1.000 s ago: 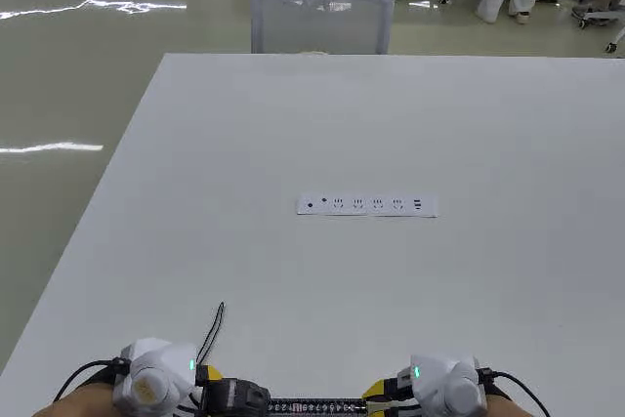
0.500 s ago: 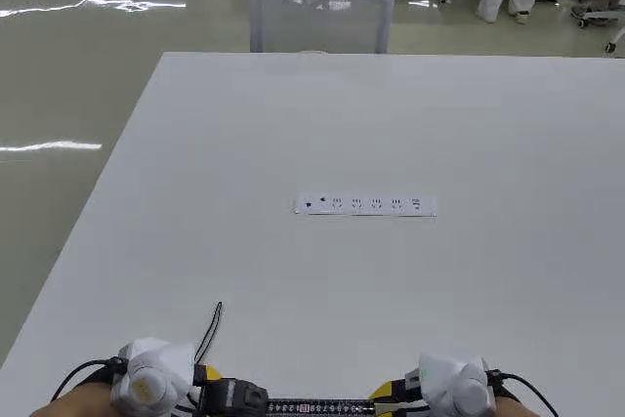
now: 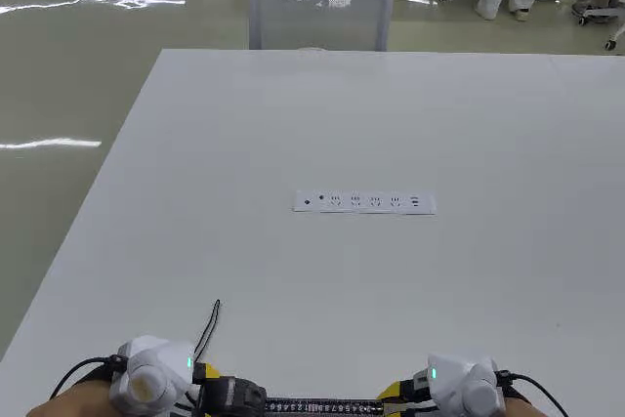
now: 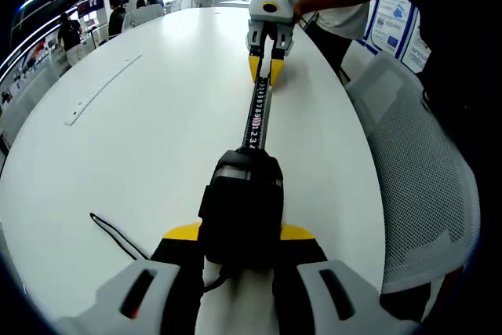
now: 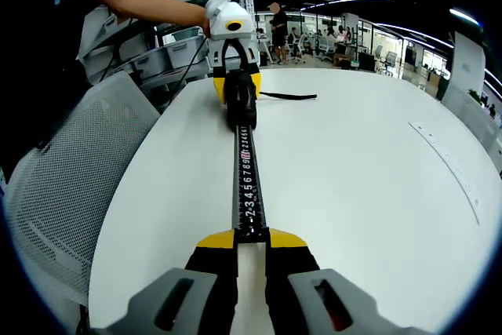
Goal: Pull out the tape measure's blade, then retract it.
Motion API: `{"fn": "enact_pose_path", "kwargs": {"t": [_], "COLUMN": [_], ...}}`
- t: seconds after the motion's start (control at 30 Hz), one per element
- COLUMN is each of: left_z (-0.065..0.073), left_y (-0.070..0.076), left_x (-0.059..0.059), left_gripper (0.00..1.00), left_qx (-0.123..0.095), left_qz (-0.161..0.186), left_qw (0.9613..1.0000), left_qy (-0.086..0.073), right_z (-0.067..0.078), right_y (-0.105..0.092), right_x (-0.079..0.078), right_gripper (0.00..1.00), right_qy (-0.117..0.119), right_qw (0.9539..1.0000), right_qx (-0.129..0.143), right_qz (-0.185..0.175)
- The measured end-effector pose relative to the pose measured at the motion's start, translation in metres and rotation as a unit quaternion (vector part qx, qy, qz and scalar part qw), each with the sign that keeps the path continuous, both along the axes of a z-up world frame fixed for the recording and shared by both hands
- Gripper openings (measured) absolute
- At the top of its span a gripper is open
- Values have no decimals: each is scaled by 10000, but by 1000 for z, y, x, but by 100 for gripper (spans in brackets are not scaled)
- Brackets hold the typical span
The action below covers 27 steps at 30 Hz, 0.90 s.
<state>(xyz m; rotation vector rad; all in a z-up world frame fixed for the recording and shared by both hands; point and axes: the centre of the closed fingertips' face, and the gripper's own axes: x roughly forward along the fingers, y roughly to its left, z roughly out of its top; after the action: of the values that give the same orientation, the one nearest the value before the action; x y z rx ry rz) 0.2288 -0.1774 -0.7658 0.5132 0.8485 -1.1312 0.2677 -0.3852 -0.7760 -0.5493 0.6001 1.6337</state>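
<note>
The right gripper (image 3: 393,401) is drawing away to the right along the near edge of the table (image 3: 391,124). It stands further along than at either of the 2 earlier moments. Its closed jaws carry the blade's end with them, so the blade (image 3: 322,405) stretches longer out of the tape measure case (image 3: 237,399), with more printed numbers bared. The gap to the left gripper (image 3: 207,390) widens accordingly.

Matt plastic: black boxy tape measure case (image 4: 239,202). Smooth, semi-gloss: black numbered blade (image 5: 248,178). Smooth, matt: broad white table top (image 3: 293,134). Open mesh: grey chair back (image 3: 319,15), upper centre. Glossy, reflective: greenish floor (image 3: 68,65), upper left.
</note>
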Motion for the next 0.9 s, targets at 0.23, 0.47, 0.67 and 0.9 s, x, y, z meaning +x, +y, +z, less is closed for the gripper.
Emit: {"fn": "enact_pose_path", "kwargs": {"t": [0.23,0.47,0.67,0.9], "left_z": [0,0,0,0], "left_y": [1,0,0,2], "left_x": [0,0,-1,-1], "left_gripper": [29,29,29,29], "left_qx": [16,19,21,19], "left_qz": [-41,-36,-27,-18], "left_qw": [10000,10000,10000,10000], "left_qy": [10,9,14,17], "right_z": [0,0,-1,0], "right_y": [-10,-13,-17,-20], "right_x": [1,2,4,4], "right_gripper": [10,10,10,10], "right_qy": [17,7,-5,-19], "right_qw": [10000,10000,9999,9999], "right_qx": [-47,-75,-93,-107], "right_qz": [-65,-65,-73,-82]}}
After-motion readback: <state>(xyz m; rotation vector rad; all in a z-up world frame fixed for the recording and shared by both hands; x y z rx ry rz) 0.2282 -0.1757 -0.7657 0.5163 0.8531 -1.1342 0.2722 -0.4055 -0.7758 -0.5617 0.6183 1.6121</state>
